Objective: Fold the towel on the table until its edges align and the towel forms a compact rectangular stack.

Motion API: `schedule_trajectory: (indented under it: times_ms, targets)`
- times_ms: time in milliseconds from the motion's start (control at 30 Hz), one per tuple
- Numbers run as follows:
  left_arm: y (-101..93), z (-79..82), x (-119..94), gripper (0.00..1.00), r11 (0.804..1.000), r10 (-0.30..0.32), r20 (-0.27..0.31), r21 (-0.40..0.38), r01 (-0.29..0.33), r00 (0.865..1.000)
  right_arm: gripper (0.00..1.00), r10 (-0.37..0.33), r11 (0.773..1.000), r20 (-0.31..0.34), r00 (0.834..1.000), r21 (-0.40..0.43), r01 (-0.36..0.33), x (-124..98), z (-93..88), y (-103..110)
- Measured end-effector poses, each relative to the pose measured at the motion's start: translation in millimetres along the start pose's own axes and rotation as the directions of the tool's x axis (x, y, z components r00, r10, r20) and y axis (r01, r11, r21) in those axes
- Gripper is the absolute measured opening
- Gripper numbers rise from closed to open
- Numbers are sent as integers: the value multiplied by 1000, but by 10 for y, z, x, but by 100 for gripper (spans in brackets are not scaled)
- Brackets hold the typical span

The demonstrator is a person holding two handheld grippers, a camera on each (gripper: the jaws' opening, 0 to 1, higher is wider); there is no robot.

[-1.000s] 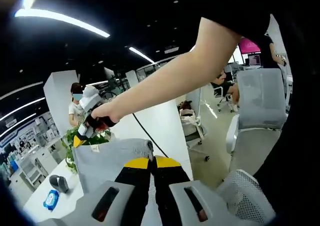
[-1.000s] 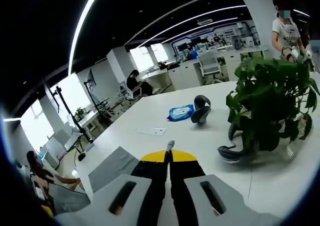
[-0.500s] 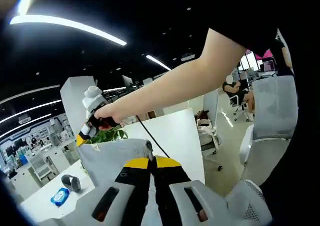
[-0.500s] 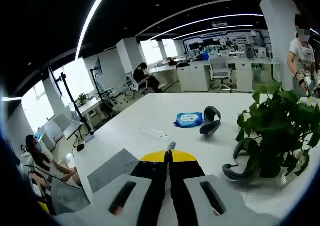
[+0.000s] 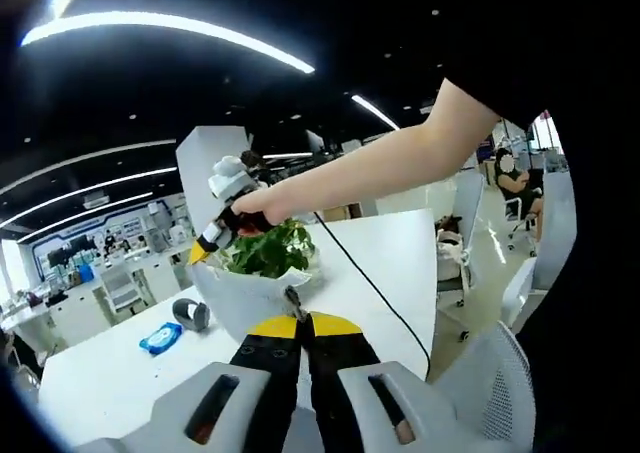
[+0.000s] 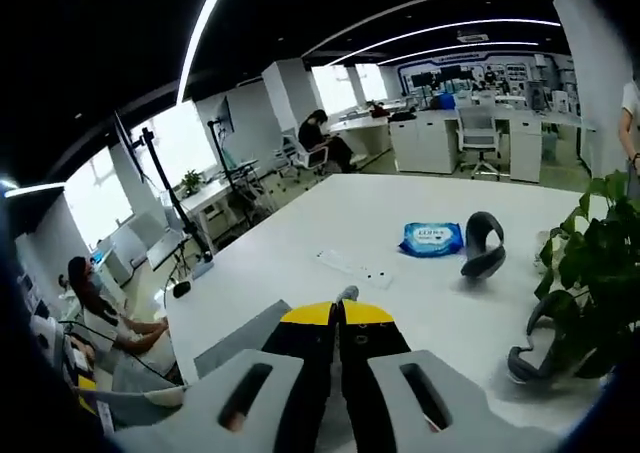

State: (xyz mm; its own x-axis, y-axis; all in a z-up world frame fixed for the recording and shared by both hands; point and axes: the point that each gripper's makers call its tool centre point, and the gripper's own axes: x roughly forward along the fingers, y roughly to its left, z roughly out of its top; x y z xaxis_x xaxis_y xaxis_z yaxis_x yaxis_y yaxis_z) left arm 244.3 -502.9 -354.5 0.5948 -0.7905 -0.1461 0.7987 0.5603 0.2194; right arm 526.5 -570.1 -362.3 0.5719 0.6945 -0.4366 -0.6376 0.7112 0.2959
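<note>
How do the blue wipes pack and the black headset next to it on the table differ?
The wipes pack is blue, flat and rectangular, lying low on the white table; the headset is black, curved into an arch and stands taller. The pack carries a white label, the headset looks plain. Both rest close together on the tabletop, untouched by the right gripper.

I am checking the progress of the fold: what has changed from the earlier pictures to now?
Both cameras have swung, so much of the shift is camera motion. In the left gripper view the right gripper has risen higher above the table. Unchanged: both pairs of jaws are shut on the grey towel, still lifted between them. The blue packet lies as before.
</note>
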Motion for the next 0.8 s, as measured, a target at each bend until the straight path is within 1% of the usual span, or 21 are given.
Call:
schedule_trajectory:
  times_ms: [33,100,200,233,367,433,500,533,600,667,733,800]
  targets:
    - [54,-36,-49,1,999,18,-6,-27,-18,1000,0,3,1000,0,1000,5,-3,16,-9,38]
    - [113,-68,-120,1,998,34,-11,-44,-34,999,0,21,999,14,1000,36,-22,61,28,70]
    - [201,-105,-246,1,996,68,-18,-56,-69,997,0,38,998,24,999,39,-39,138,91,110]
    - [217,-117,-273,1,995,75,-22,-58,-76,997,0,42,998,26,999,39,-43,152,82,186]
    - [279,-203,-394,1,991,107,-44,-73,-110,993,0,60,997,28,998,41,-62,245,67,359]
    - [274,-236,-432,1,990,110,-55,-82,-115,992,0,74,996,35,997,43,-75,288,62,450]
    - [253,-260,-452,1,991,114,-65,-66,-118,991,0,81,996,35,996,42,-83,323,63,473]
    - [245,-292,-463,1,992,117,-80,-44,-121,990,0,87,995,30,996,37,-88,366,53,487]
    - [245,-347,-483,1,991,124,-97,-28,-128,987,0,89,995,24,996,36,-90,398,51,472]
    - [233,-415,-504,1,991,118,-127,-55,-126,985,0,89,996,2,996,27,-89,465,7,455]
    - [262,-441,-524,1,989,138,-134,-38,-144,981,0,79,997,-20,997,16,-79,531,-66,434]
    - [276,-475,-555,1,987,146,-144,-41,-153,979,0,79,997,-24,997,21,-78,568,-86,406]
